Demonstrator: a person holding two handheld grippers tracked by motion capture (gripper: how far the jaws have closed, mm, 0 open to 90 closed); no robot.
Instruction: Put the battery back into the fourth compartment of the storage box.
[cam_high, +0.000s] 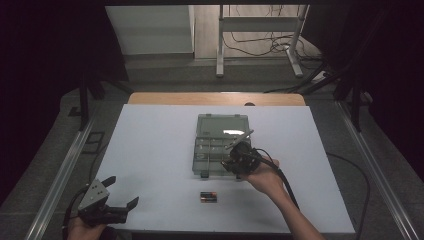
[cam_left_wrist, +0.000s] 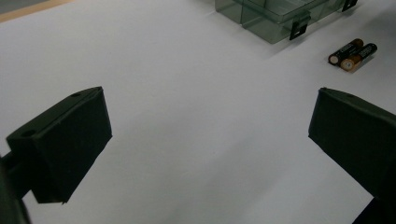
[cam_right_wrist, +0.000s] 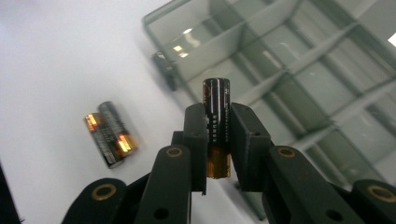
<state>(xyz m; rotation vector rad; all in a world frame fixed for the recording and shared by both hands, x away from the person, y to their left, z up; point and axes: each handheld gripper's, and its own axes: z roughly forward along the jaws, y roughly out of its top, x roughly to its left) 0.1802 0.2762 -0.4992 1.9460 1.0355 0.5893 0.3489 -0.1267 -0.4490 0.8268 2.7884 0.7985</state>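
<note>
We clamped a black-and-copper battery (cam_right_wrist: 216, 126) in our right gripper (cam_right_wrist: 217, 140), over the compartment box (cam_high: 220, 131). Its long axis ran along the jaws, black end outward. Our left gripper (cam_high: 121, 191) stood wide near the counter's (cam_high: 150, 150) front left corner.

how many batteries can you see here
3. One battery is clamped upright in the right gripper above the open compartment box; two batteries lie side by side on the table near it. More may be hidden.

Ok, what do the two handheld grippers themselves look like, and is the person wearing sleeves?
Both are black. The left gripper carries a grey three-cornered plate on top, and its fingers are blocky black pads with small holes. The right gripper has black linkage arms with brass-coloured pivot rings, and a thick black cable trails from it. The right forearm is bare; no sleeve shows.
</note>
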